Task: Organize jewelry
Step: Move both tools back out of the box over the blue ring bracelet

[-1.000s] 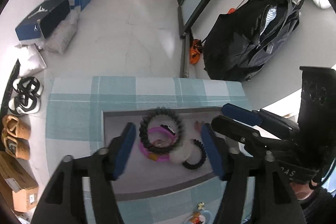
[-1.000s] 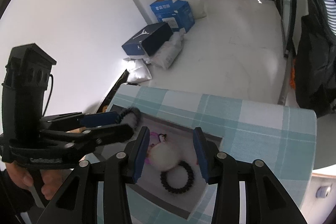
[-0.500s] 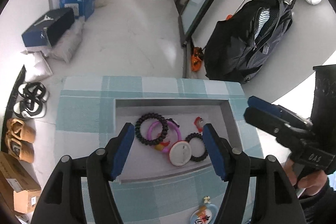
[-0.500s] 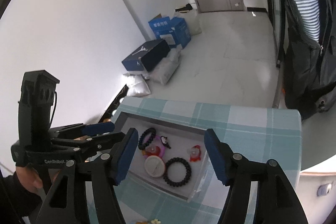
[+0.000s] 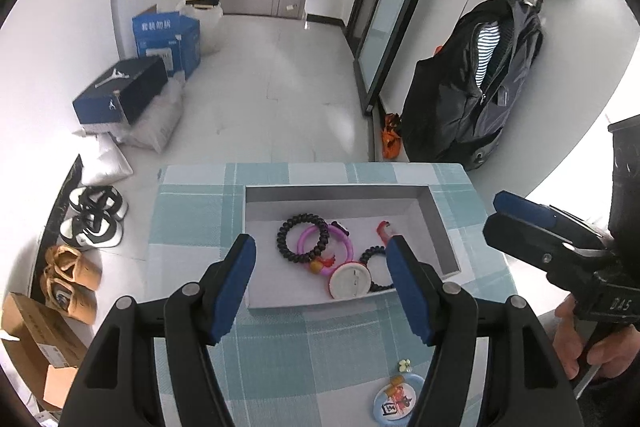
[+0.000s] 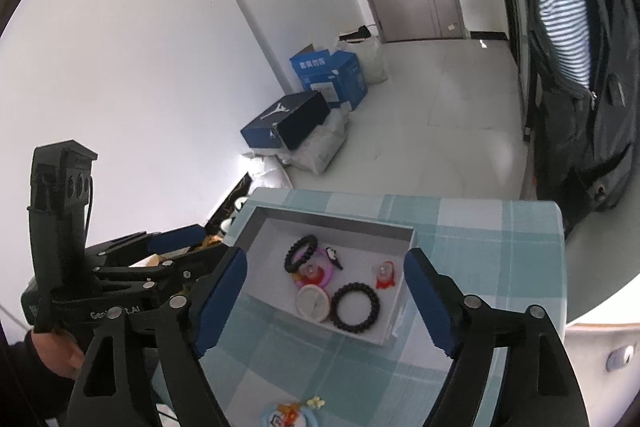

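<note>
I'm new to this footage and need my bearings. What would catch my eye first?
The shallow grey tray in the middle of the teal checked tablecloth, holding a black spiral hair tie, pink rings, a round white compact and a black beaded bracelet. Both the left gripper and the right gripper hang open above it, holding nothing.
</note>
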